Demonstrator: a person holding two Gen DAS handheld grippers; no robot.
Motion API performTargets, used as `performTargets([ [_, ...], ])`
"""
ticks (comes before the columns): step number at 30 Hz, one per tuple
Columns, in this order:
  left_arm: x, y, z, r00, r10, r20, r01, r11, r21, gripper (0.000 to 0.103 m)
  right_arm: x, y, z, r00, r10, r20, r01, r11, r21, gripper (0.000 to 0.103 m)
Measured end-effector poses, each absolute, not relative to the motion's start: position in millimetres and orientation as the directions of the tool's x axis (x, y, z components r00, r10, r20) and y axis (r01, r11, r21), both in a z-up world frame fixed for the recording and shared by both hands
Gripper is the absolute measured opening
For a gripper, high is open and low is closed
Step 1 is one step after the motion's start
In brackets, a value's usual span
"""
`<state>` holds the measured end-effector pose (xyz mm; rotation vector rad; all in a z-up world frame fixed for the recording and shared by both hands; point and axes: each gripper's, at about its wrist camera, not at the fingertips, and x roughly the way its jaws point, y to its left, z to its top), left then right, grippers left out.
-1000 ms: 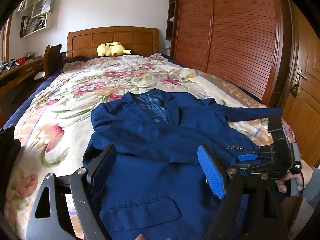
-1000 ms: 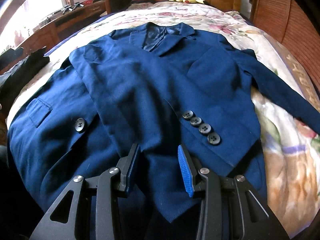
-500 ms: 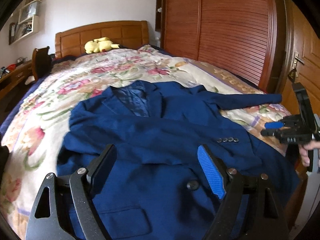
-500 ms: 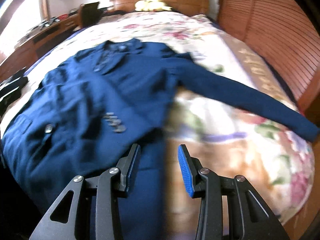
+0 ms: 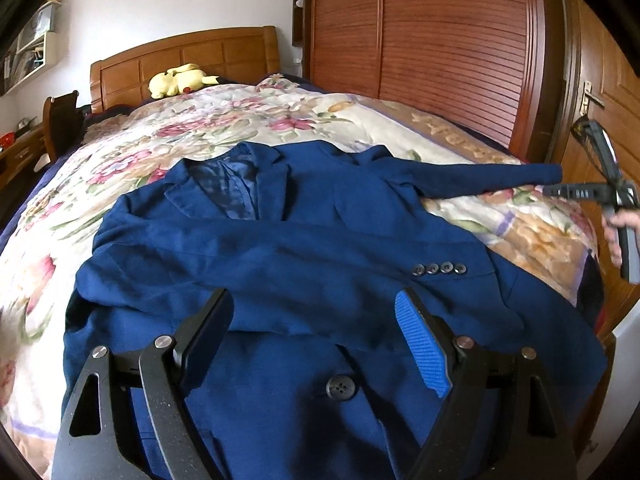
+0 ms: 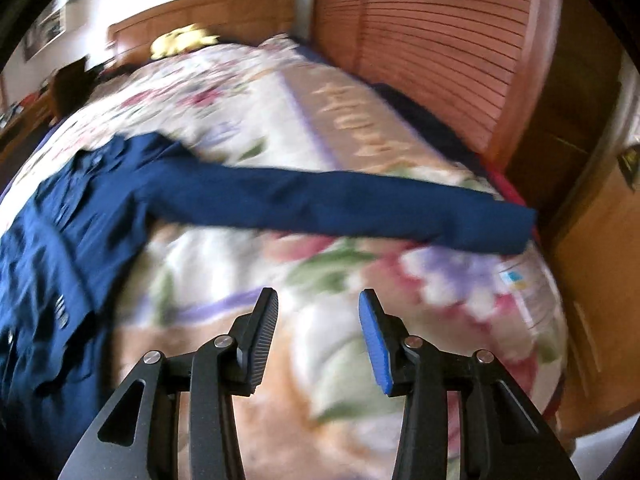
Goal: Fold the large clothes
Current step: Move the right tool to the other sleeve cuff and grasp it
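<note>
Jacket (image 5: 304,248), dark blue, lies spread face-up across the middle of the left wrist frame on a bed with a floral quilt (image 5: 168,140). Its collar points toward the wooden headboard (image 5: 184,60) at upper left. One sleeve (image 5: 280,256) is folded across the chest, its cuff with four buttons (image 5: 439,269) right of centre. The other sleeve (image 5: 480,178) stretches flat toward the right edge of the frame, ending near the bed's edge. A single front button (image 5: 340,387) shows at lower centre.

The left gripper (image 5: 314,340) fills the bottom of its frame, its fingers spread wide above the jacket's lower front with nothing between them; whether they touch the cloth I cannot tell. At the far right edge of the same frame the right gripper (image 5: 588,190) appears, held in a hand (image 5: 624,222) just beyond the outstretched cuff.

The right wrist view is blurred. Its fingers (image 6: 264,332) stand partly apart with only quilt (image 6: 320,264) showing in the gap, and they have just been opening a little. The outstretched sleeve (image 6: 340,208) crosses the middle of that frame, well above the fingertips, while the jacket's body (image 6: 52,280) sits at the left edge.

A yellow plush toy (image 5: 180,80) rests by the headboard, and a slatted wooden wardrobe (image 5: 440,48) fills the upper right.
</note>
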<state>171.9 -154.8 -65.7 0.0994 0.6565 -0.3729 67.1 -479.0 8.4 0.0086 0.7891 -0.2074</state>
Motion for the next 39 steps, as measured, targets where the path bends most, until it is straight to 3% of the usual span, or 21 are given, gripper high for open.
performTargets([
  [12, 175.1, -164.9, -76.0, 0.714, -0.293, -0.636, 0.377, 0.926, -0.004, 0.084, 85.2, -551.9, 27.1, 0.661, -0.305, -0.685, 0.381, 0.924, -0.044, 0.054],
  [29, 178.4, -164.6, -79.7, 0.711, -0.277, -0.646, 0.373, 0.928, 0.014, 0.084, 104.3, -598.1, 21.5, 0.577, -0.354, -0.736, 0.515, 0.857, -0.009, 0.060],
  [35, 180.0, -165.4, -83.2, 0.707, -0.265, -0.656, 0.371, 0.928, 0.025, 0.084, 114.1, -605.2, 11.9, 0.562, -0.304, -0.769, 0.522, 0.852, 0.045, 0.060],
  [37, 179.7, -165.5, -82.9, 0.706, -0.268, -0.655, 0.373, 0.928, 0.022, 0.084, 117.5, -601.6, 10.0, 0.567, -0.293, -0.770, 0.498, 0.867, 0.036, 0.055],
  [39, 179.7, -165.7, -82.9, 0.707, -0.266, -0.656, 0.373, 0.928, 0.025, 0.084, 120.8, -597.7, 7.4, 0.561, -0.306, -0.769, 0.481, 0.877, 0.001, 0.037],
])
